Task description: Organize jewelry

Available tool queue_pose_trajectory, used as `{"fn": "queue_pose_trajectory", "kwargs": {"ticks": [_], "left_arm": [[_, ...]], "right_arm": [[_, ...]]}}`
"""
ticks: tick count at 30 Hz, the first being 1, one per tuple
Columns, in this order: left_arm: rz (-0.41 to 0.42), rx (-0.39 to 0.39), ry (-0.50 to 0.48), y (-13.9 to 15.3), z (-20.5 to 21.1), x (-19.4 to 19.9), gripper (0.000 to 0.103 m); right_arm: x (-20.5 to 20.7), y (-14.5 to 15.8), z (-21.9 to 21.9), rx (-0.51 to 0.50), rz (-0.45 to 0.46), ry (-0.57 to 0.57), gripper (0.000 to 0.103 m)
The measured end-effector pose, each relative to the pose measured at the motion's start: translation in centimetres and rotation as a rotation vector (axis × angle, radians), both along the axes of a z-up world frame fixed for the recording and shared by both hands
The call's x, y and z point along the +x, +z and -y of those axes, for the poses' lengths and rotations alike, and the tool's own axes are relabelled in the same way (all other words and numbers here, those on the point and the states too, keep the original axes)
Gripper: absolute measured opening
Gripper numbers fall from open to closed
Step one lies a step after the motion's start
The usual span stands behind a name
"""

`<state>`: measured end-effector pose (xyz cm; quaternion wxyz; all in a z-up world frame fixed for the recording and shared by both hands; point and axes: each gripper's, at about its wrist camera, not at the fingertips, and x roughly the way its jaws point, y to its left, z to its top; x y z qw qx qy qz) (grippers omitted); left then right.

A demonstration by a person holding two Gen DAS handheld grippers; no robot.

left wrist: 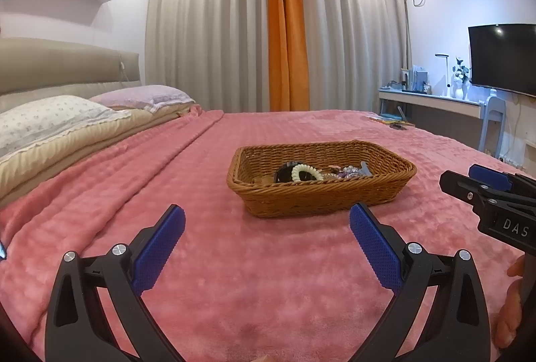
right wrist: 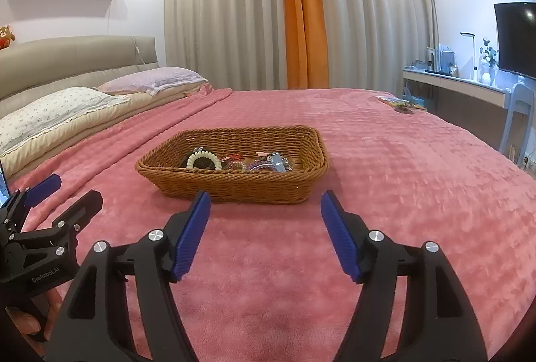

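Note:
A brown wicker basket [left wrist: 321, 194] sits on the pink bedspread, also in the right wrist view [right wrist: 234, 184]. It holds a cream coiled hair tie [left wrist: 303, 172] [right wrist: 201, 159], a dark band and several small purple and blue pieces [right wrist: 268, 162]. My left gripper [left wrist: 267, 221] is open and empty above the bedspread, short of the basket's near-left side. My right gripper [right wrist: 265, 206] is open and empty just short of the basket's near wall. Each gripper shows at the other view's edge.
The pink bedspread [left wrist: 268, 278] stretches all round the basket. Pillows [left wrist: 50, 117] and headboard lie far left. Small flat items [right wrist: 400, 104] lie at the bed's far right corner. A desk [right wrist: 455, 84], chair and TV stand at the right wall.

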<state>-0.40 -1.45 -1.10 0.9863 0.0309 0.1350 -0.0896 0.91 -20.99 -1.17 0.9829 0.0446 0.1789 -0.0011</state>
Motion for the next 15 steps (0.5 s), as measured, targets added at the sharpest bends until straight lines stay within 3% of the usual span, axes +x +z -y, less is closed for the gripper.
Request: {"fn": "queue_pose_trajectory", "kwargs": {"ticks": [15], "left_arm": [[-0.008, -0.010, 0.001, -0.20, -0.25, 0.33, 0.095]], "right_arm": [[0.00, 0.04, 0.09, -0.003, -0.002, -0.005, 0.068]]}}
